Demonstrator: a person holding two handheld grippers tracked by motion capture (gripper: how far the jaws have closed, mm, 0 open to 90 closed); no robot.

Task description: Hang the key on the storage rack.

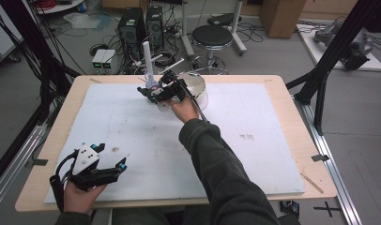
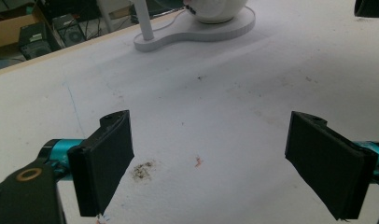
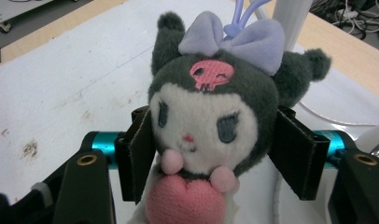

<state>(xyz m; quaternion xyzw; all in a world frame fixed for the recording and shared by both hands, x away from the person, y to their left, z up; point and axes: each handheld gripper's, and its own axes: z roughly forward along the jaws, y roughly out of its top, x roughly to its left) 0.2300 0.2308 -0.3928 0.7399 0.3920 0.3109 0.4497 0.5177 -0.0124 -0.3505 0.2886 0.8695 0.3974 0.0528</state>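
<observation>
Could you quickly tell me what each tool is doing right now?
Left tool: open, holding nothing.
Right tool: shut on the plush toy.

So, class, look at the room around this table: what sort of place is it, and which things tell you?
Probably a lab or workshop: computer towers and loose cables sit on the floor, a black camera-rig frame flanks the table, with a stool behind.

One plush doll [image 3: 211,135] with one purple bow [image 3: 234,39] is here, and one white stand [image 2: 197,30] with one upright post [image 1: 147,58] and one bowl-shaped part [image 1: 195,86]. Two tools are present: the left tool [image 1: 111,157] and the right tool [image 1: 153,91]. One white mat [image 1: 254,140] covers the one wooden surface [image 1: 292,101]. On the floor behind stand one black stool [image 1: 212,37] and two computer towers [image 1: 132,26].
</observation>
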